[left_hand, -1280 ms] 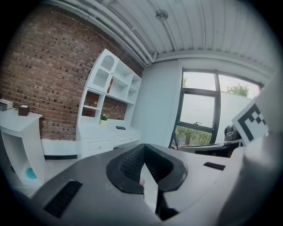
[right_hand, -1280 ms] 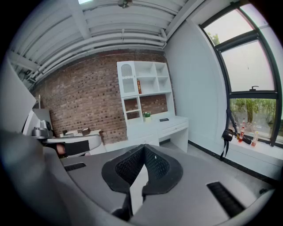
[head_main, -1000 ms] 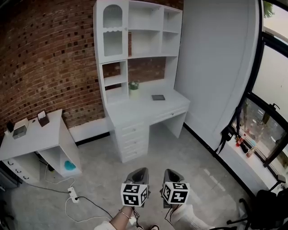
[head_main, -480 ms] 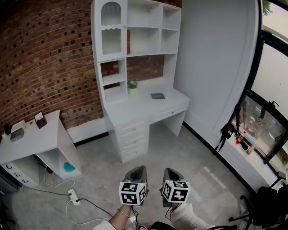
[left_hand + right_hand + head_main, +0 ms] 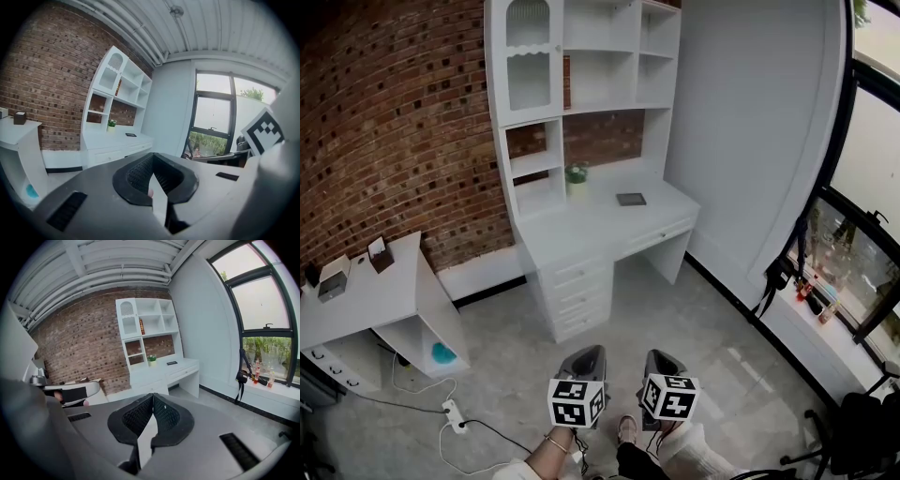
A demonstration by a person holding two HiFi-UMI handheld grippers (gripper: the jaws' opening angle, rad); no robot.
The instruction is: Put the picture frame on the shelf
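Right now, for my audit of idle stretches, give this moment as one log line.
position: away from desk | left gripper: shut, empty | right gripper: shut, empty | picture frame: flat on desk | shelf: frame not placed

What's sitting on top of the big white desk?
A little green plant and a flat dark thing, likely the picture frame, sit on the desk. The drawers are shut, so nothing inside them shows.

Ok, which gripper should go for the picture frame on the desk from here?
Right, but only marginally. The left gripper and right gripper are both shut, empty and far from the desk. The picture frame lies flat on the desk's right half, more in line with the right one.
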